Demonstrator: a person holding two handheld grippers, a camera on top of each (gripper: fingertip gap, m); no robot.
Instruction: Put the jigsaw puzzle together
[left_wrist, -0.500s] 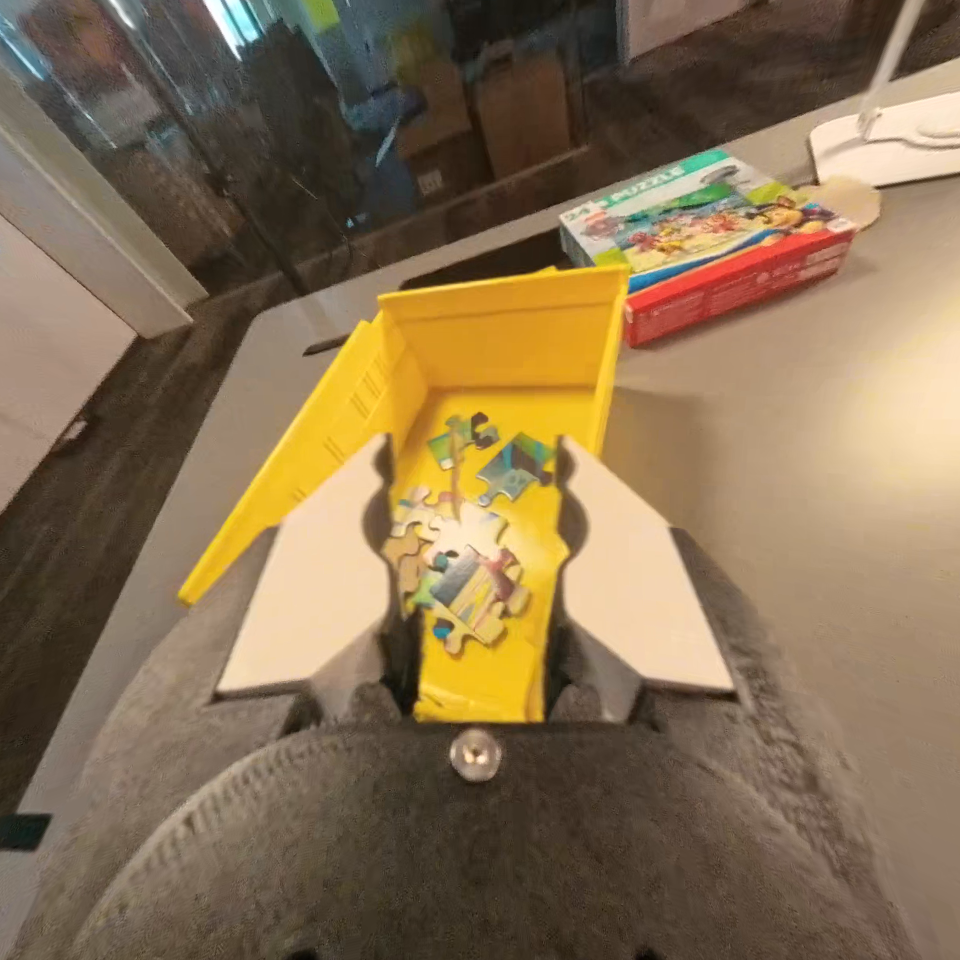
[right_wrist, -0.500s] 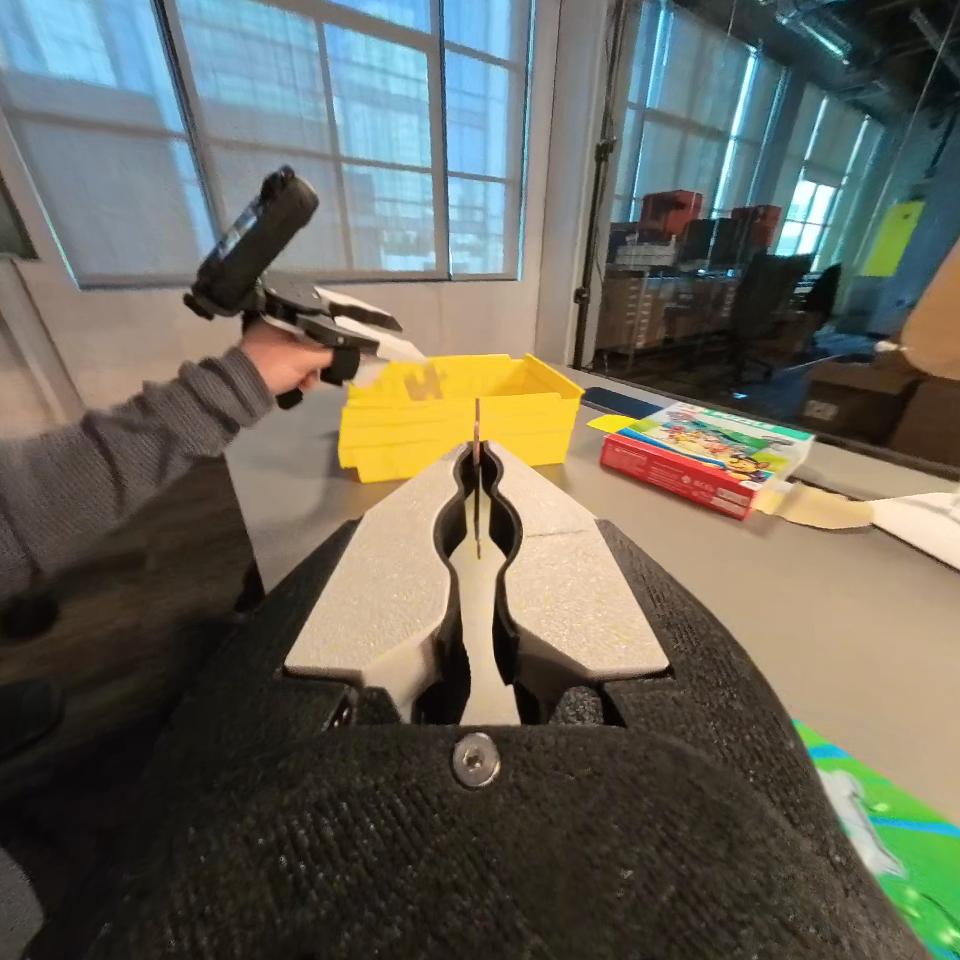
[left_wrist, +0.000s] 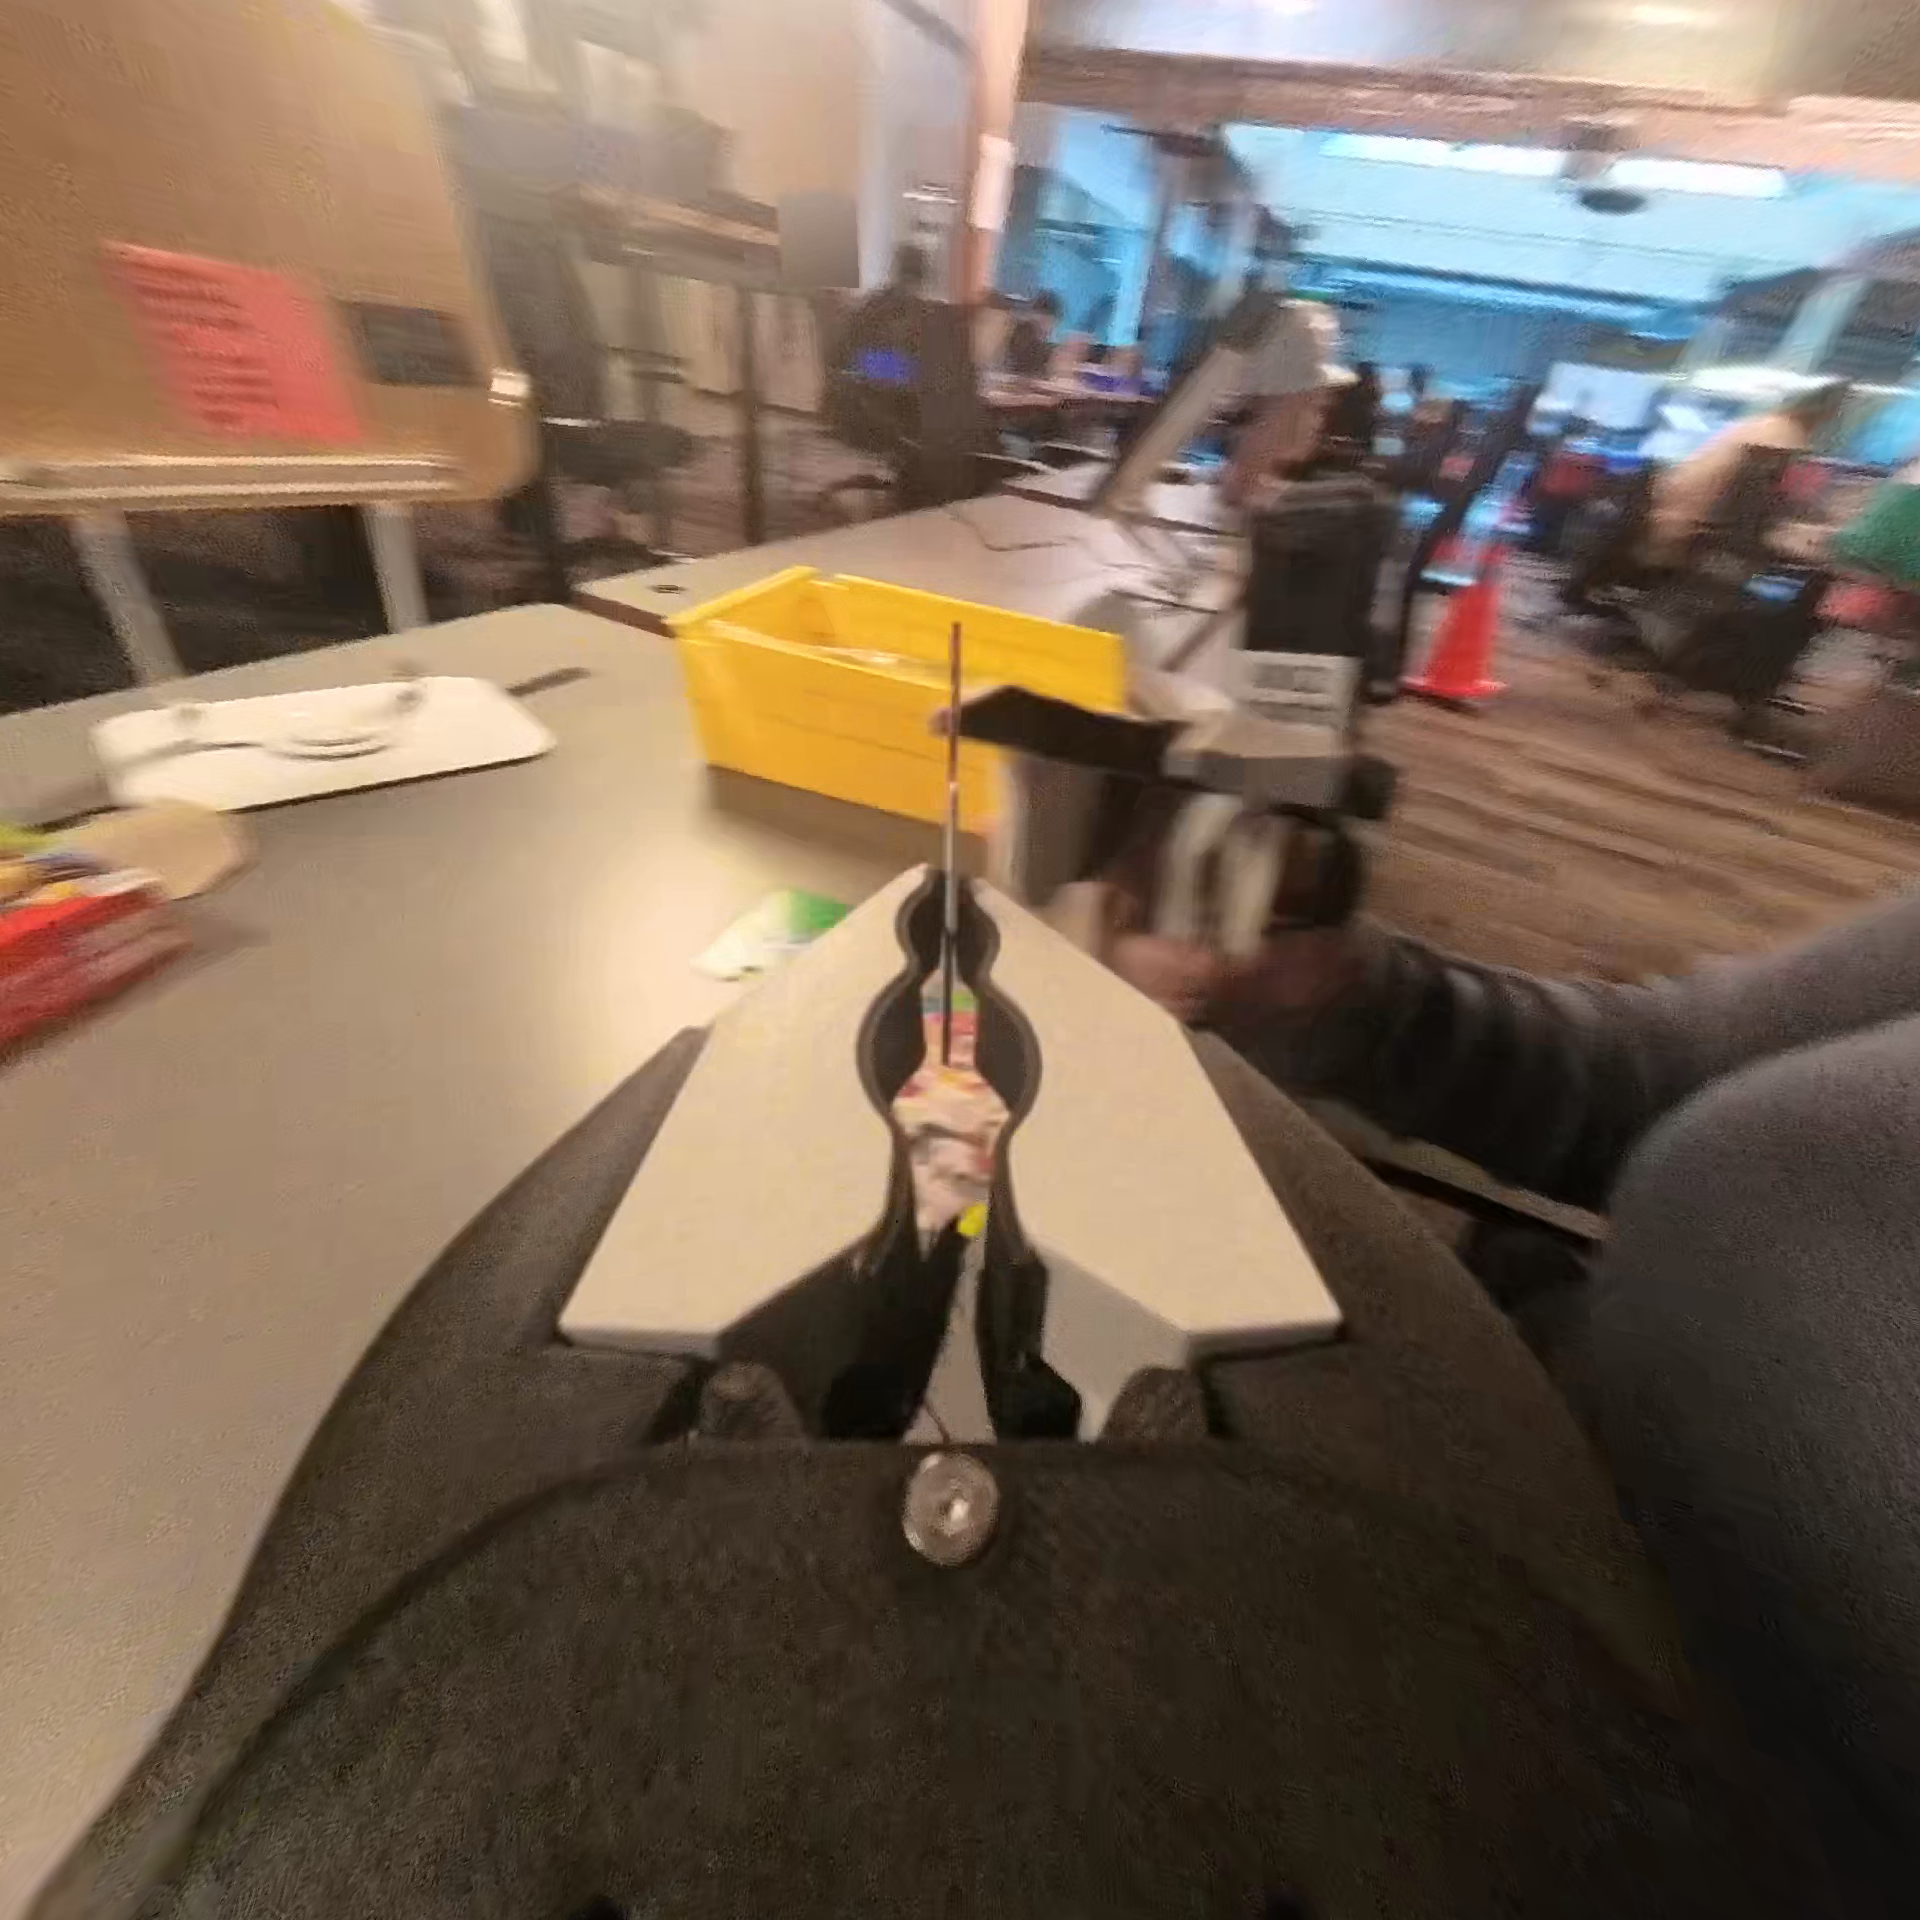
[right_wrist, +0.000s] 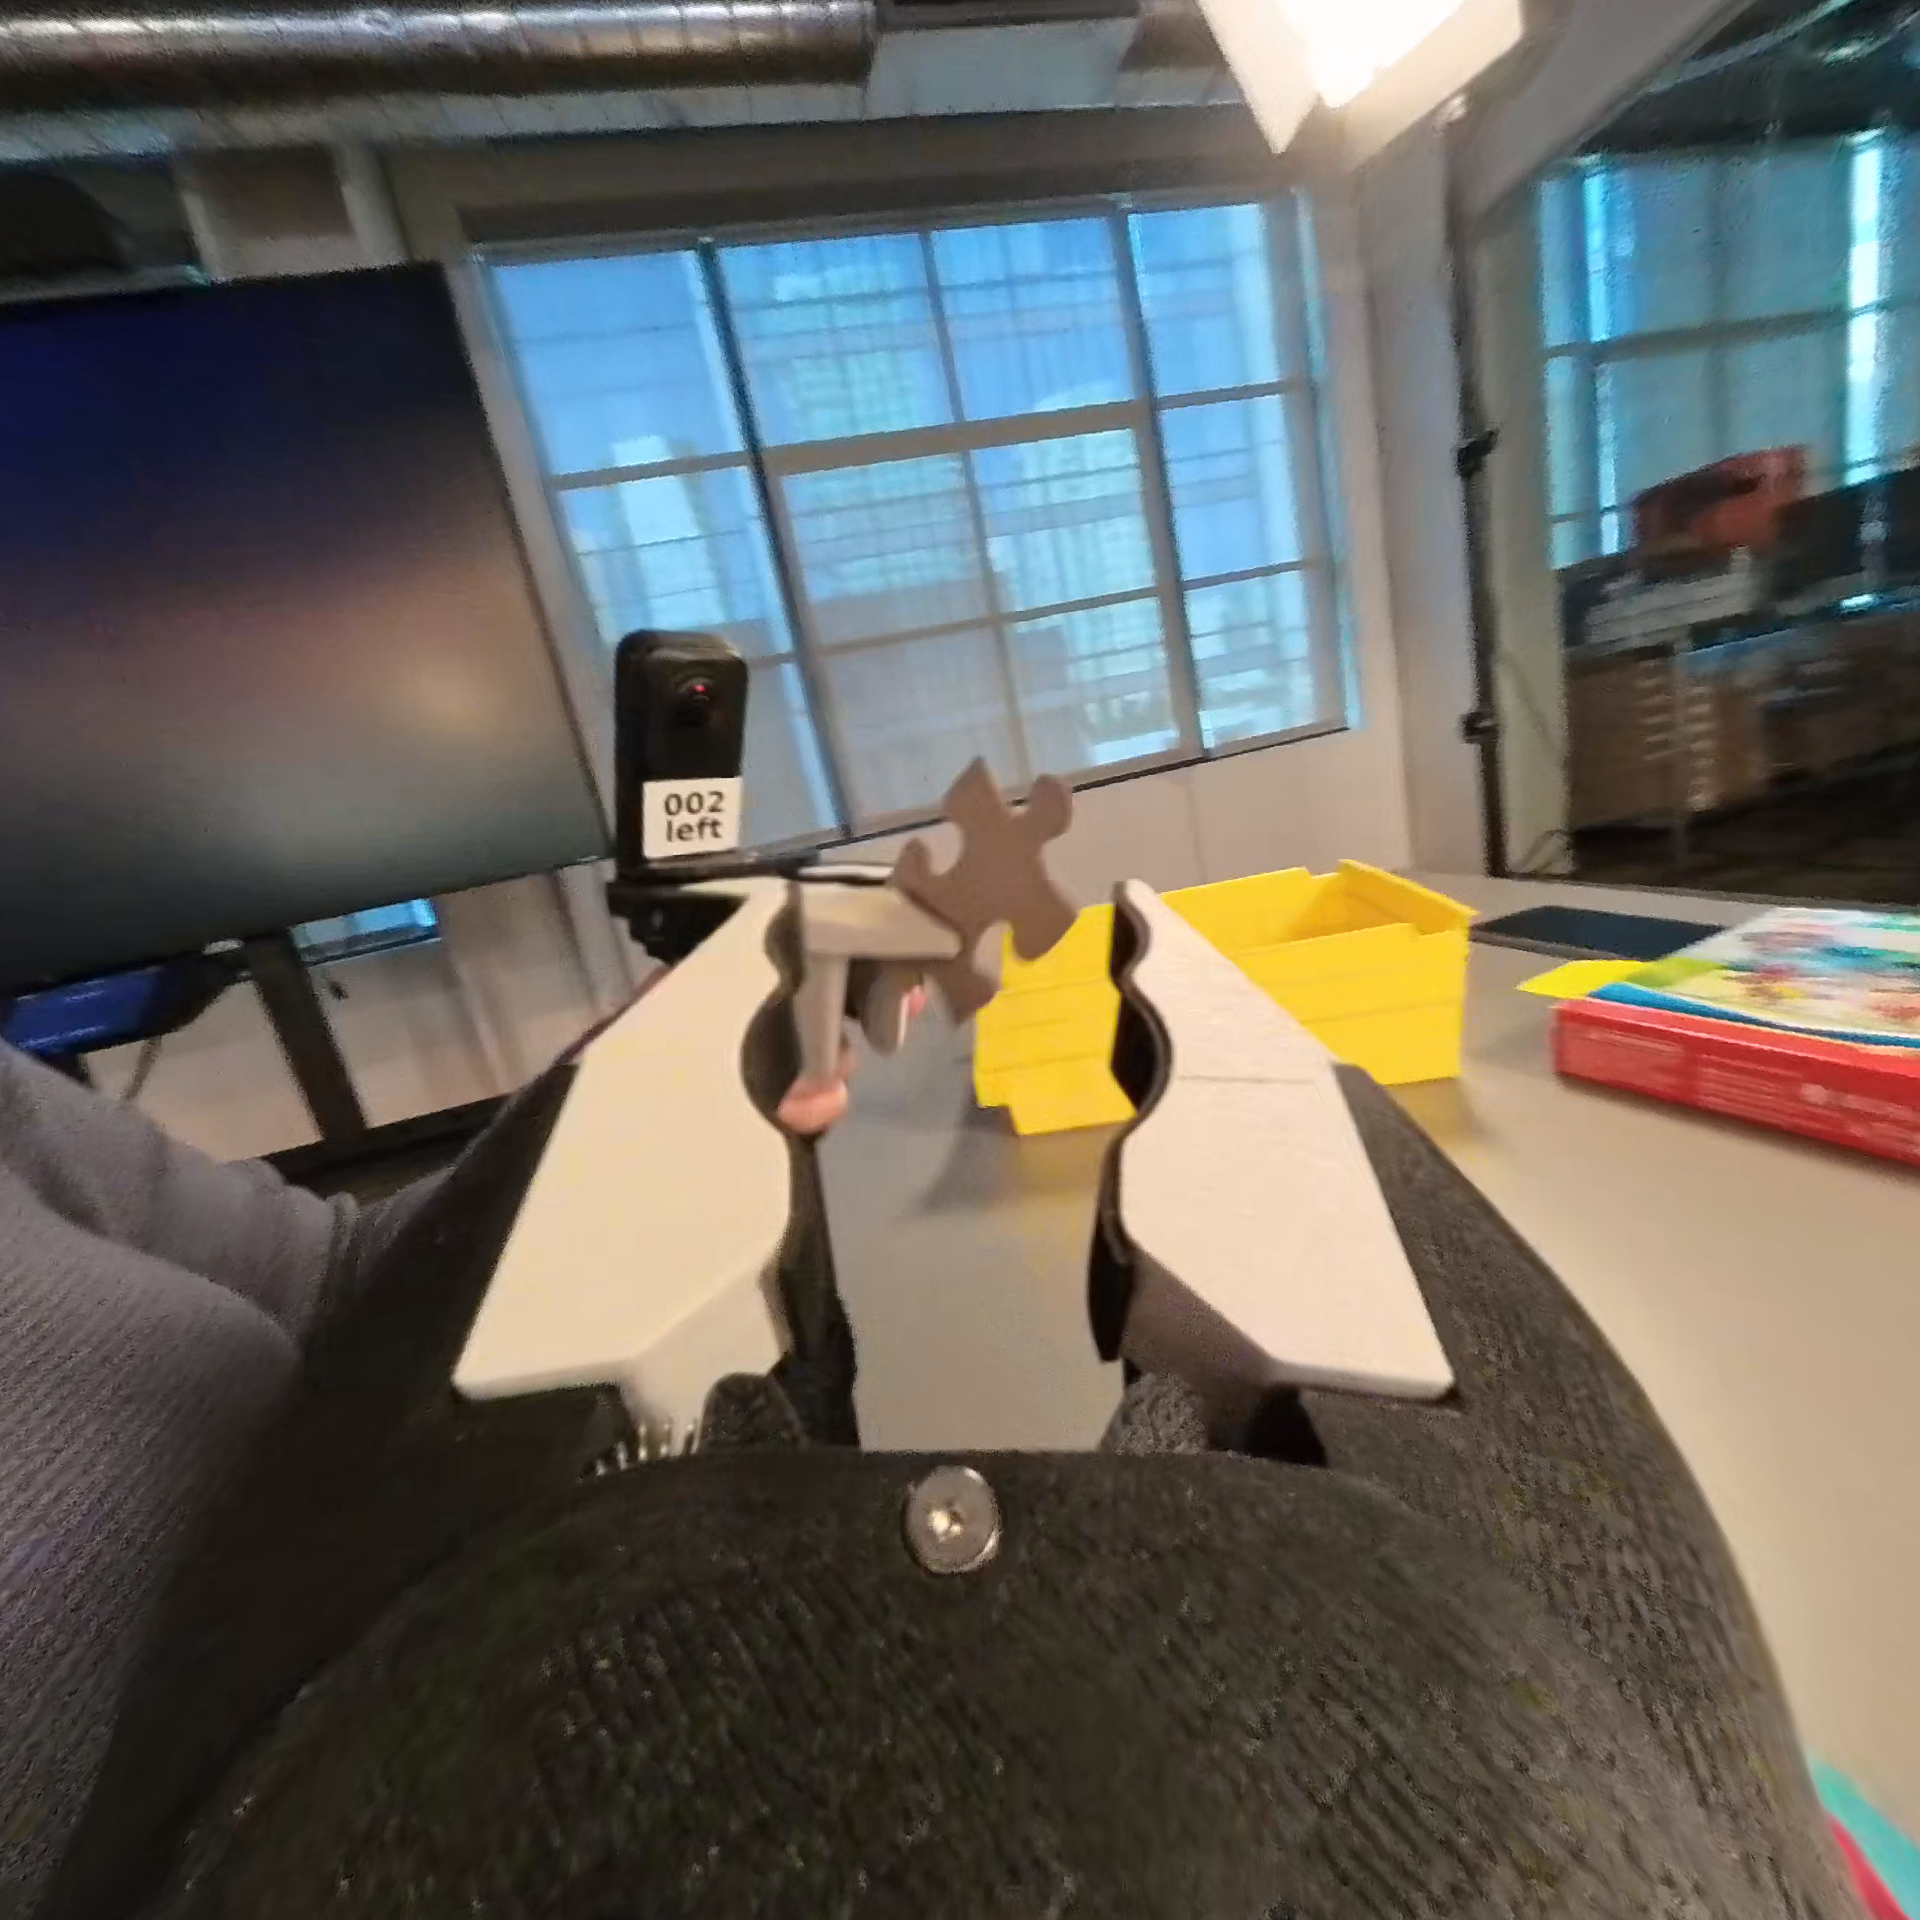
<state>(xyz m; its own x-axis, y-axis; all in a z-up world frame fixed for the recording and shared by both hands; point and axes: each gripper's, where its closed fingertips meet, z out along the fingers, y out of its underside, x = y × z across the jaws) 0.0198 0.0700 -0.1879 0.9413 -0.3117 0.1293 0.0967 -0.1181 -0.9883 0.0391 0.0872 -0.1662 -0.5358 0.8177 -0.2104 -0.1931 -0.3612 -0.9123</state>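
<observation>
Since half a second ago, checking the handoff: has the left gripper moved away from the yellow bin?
Yes. The left gripper was over the yellow bin; now it has pulled back beside it, nearer the right jaws.

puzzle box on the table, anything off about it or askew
The red puzzle box lies flat but has a yellow end flap hanging open. Nearby, the left hand-held gripper pinches one puzzle piece in mid-air, away from the yellow bin.

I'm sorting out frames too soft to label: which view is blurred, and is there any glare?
Left wrist view: motion blur smears the office background and the other gripper; the held puzzle piece stays fairly crisp. Right wrist view: mostly sharp at centre, soft at the puzzle box, with ceiling-light glare at top.
</observation>
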